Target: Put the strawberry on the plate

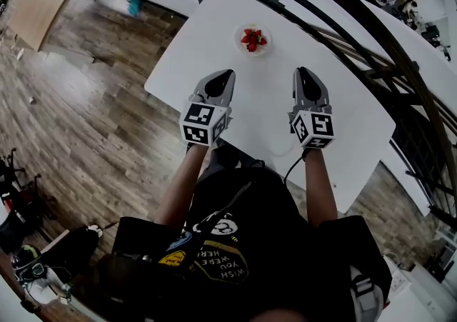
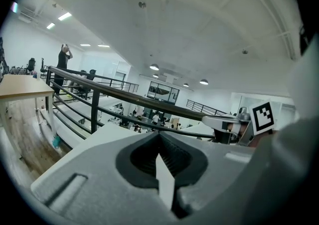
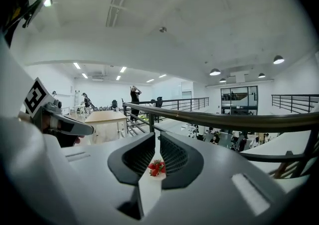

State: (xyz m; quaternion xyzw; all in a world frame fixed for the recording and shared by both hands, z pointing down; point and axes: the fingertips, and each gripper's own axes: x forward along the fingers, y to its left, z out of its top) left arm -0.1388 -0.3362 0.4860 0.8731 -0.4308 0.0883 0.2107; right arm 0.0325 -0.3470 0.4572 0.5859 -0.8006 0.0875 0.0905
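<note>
Strawberries [image 1: 251, 39] in a small red heap on the white plate [image 1: 263, 50], which sits at the far side of the white table [image 1: 214, 63], well apart from both grippers. Left gripper [image 1: 227, 73] is held over the table nearer the person, pointing toward the plate. In its own view the fingers [image 2: 149, 156] are tight together w/ nothing btwn them. Right gripper [image 1: 303, 71] is alongside, roughly parallel, apart from the left one. Its fingers [image 3: 137, 156] stand narrow, just a slim gap, gripping nothing. Thru that gap you catch the strawberries [image 3: 156, 167] way off on the table. Dark railing [image 1: 343, 21] runs past the table's far edge, wood floor [image 1: 78, 113] to the left.
</note>
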